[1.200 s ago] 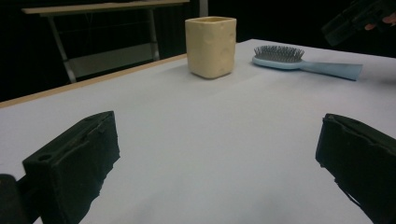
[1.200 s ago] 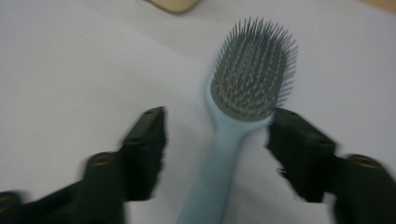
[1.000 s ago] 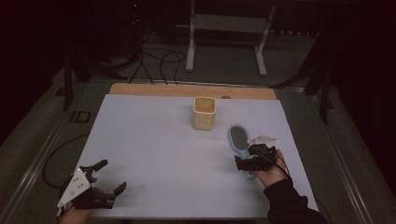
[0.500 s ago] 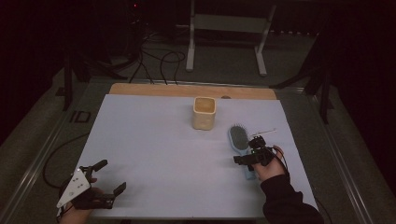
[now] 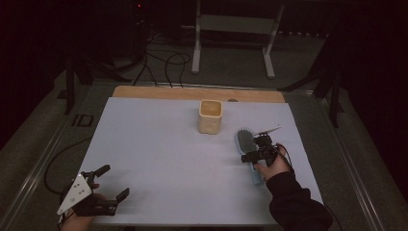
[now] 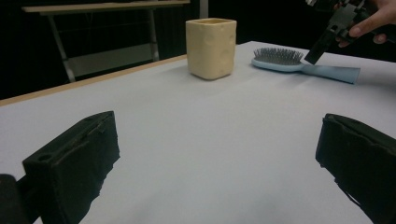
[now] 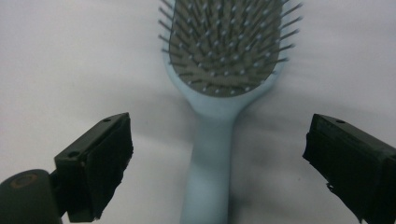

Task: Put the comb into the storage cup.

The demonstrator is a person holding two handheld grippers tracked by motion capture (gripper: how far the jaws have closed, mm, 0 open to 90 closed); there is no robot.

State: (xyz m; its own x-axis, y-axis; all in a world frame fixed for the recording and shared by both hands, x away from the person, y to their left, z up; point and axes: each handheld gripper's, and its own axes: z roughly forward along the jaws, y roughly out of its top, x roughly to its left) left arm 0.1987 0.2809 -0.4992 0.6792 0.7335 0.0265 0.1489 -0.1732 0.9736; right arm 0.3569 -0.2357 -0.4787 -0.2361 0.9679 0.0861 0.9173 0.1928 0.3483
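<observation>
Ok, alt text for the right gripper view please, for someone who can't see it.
A light blue hairbrush lies bristles up on a white table, handle toward the camera. The right claw is open, its two black jaws standing either side of the handle without touching it.

hairbrush (image 7: 212,140): pale blue, grey bristles up; lying flat; white table's right side

hairbrush (image 7: 210,154): smooth pale-blue plastic, thin bristles | cup (image 6: 210,46): matt cream, dimpled | table cover (image 5: 159,149): matt, smooth
</observation>
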